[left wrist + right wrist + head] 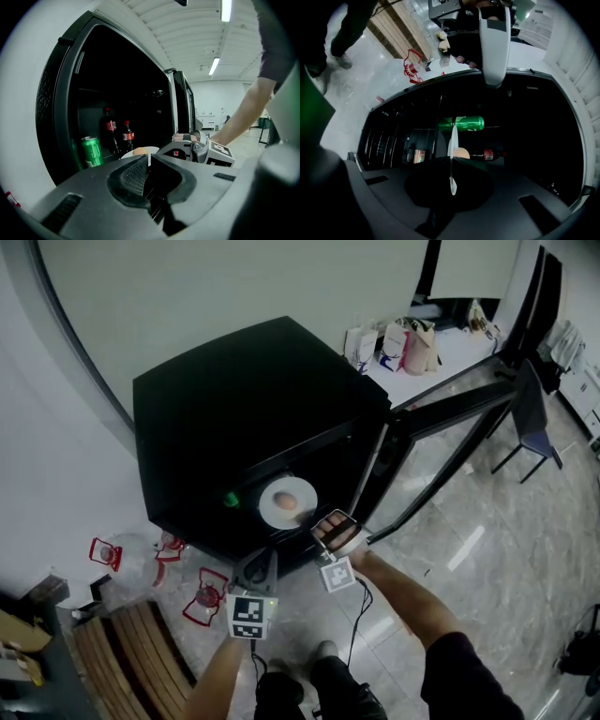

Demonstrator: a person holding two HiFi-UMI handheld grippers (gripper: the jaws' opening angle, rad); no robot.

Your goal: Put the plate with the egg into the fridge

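Observation:
A black fridge [234,418] stands with its door [441,427] swung open to the right. The white plate [277,512] carrying the egg [286,500] is at the fridge opening. My right gripper [317,519] is shut on the plate's near right rim. In the right gripper view the plate [452,140] runs edge-on between the jaws, with the egg [462,153] just beyond. My left gripper [261,559] hangs below the plate, apart from it, its jaws meeting at the tips around nothing. In the left gripper view the plate [151,150] and egg [139,151] lie just past the left gripper [149,160].
Inside the fridge are a green can [92,151] and two cola bottles [110,129] on a shelf. Red-framed items [204,596] and a wooden slatted pallet [131,652] lie on the floor at left. A chair [534,418] and a table with bags [403,343] stand beyond the door.

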